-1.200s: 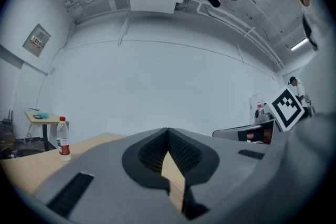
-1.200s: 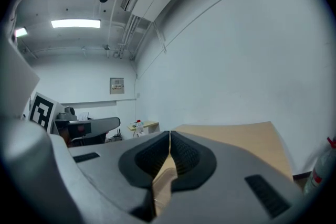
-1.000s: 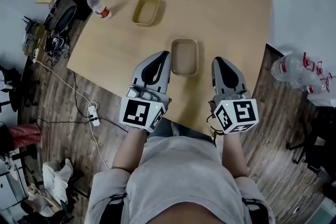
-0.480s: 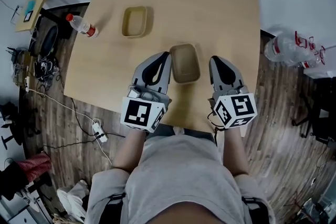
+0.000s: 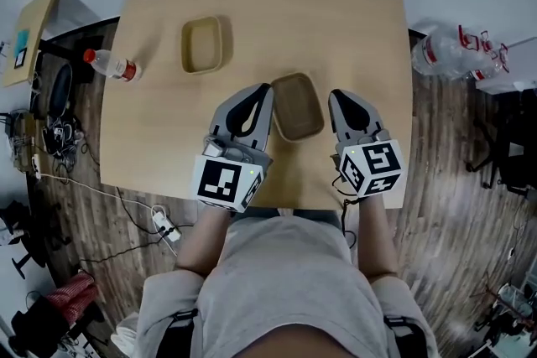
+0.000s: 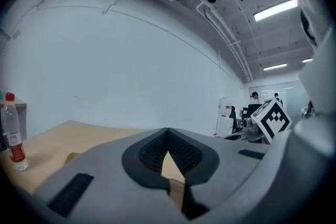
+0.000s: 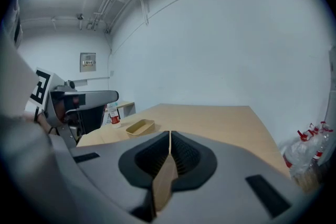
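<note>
Lying at frame centre near the lower edge of the table: shallow brown tray, rounded corners. Flanking it closely, left gripper and right gripper, jaws pressing together on nothing. Stretching above, broad bare wood; sitting upper left, second tray and bottle.

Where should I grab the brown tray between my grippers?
Take the brown tray by its right long wall, coming from above with the right gripper alongside it. It lies flat, shallow and open-topped, so one jaw likely fits inside. Its jaws are shut: open first.
</note>
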`<action>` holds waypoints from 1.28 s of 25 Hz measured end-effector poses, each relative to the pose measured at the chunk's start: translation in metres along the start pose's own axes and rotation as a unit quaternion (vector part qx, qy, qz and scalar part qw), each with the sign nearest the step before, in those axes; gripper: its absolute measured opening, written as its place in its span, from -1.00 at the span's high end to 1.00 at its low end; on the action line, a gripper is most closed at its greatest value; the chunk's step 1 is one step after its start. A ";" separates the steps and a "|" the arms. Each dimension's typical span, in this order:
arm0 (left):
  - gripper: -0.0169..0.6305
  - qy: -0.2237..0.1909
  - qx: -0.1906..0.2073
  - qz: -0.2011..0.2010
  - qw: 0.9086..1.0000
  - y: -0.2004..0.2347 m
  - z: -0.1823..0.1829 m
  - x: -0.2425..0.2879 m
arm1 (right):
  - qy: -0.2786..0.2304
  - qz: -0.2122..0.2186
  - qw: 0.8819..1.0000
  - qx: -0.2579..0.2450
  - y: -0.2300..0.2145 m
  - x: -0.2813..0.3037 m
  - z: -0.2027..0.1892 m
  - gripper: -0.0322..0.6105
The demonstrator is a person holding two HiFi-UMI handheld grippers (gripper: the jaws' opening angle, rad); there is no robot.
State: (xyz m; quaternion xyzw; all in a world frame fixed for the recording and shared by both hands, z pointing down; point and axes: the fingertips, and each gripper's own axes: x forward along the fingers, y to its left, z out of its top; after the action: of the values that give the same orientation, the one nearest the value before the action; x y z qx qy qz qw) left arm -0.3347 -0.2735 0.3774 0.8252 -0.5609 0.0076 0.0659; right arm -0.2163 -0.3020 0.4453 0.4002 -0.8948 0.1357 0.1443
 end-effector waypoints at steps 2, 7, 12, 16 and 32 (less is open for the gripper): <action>0.90 0.005 -0.005 -0.008 1.000 0.004 -0.005 0.004 | 0.016 -0.006 1.000 -0.001 -0.002 0.005 -0.009 0.87; 0.90 0.018 -0.015 -0.025 0.999 0.009 -0.020 0.014 | 0.054 -0.016 0.998 0.008 -0.005 0.014 -0.036 0.87; 0.90 0.030 -0.025 -0.034 0.999 0.010 -0.034 0.024 | 0.087 -0.021 0.996 0.015 -0.012 0.020 -0.060 0.87; 0.90 0.041 -0.027 -0.037 0.998 0.011 -0.043 0.029 | 0.116 -0.014 0.993 0.020 -0.015 0.031 -0.077 0.86; 0.90 0.058 -0.046 -0.019 0.997 0.029 -0.060 0.038 | 0.194 0.011 0.980 0.037 -0.018 0.060 -0.117 0.70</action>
State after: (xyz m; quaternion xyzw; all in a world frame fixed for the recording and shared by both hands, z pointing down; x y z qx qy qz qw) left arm -0.3435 -0.3118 0.4426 0.8298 -0.5404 0.0285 0.1364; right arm -0.2231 -0.3121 0.5770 0.3616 -0.8483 0.2452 0.2992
